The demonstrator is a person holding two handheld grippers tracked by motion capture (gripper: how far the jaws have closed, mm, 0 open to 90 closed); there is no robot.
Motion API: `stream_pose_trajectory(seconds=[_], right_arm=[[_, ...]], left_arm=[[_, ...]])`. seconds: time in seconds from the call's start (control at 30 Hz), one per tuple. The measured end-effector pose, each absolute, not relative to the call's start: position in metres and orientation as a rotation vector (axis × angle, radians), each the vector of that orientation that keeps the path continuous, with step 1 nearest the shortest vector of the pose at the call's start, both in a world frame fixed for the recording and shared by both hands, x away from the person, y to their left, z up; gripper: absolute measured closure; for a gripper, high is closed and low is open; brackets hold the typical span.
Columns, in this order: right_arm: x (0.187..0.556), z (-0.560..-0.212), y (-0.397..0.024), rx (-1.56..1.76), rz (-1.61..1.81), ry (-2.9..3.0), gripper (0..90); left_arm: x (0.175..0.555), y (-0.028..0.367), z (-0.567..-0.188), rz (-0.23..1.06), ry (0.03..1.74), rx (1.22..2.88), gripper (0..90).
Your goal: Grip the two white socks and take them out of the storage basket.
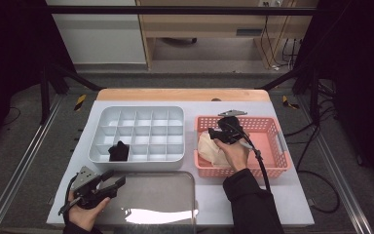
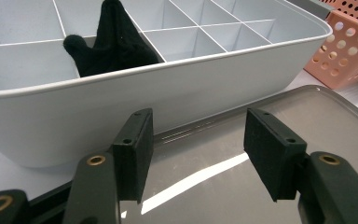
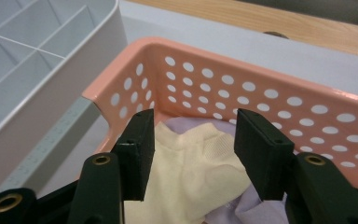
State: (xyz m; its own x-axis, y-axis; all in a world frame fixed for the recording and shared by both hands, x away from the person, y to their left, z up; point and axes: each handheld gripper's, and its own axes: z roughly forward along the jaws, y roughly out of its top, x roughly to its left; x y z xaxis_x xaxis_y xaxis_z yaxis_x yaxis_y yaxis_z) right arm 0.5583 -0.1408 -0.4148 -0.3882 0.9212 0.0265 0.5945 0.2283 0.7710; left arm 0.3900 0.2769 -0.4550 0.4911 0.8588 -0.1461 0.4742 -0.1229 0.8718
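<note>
Sorting step in hand: picking a sock out of the pink basket (image 1: 272, 146). Right gripper (image 3: 193, 154) hung just over the basket's near-left corner, jaws spread, pale yellow sock (image 3: 186, 172) between them, pads not yet pressing. A lilac cloth (image 3: 256, 205) lay under it. Left gripper (image 2: 196, 154) waited spread and empty, left of the basket, over the clear lid (image 2: 270, 186). Black sock (image 1: 119, 151) already sat in the white divided tray (image 1: 141, 158), left of the basket. Next likely: lower, pinch the yellow sock, lift.

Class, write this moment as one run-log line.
right gripper: open over yellow cloth in pink basket | left gripper: open, empty | black cloth: in white tray
</note>
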Motion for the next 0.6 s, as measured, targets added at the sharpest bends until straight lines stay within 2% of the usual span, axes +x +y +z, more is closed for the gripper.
stream_pose_trajectory(seconds=[0.33,0.6], right_arm=[[0.566,-0.431,-0.141,1.413,0.923,2.117,50.3],[0.57,-0.439,-0.141,1.431,0.868,2.147,48.0]], left_arm=[[0.391,0.277,-0.455,0.491,1.127,1.765,41.8],[0.391,0.277,-0.456,0.488,1.127,1.768,41.8]])
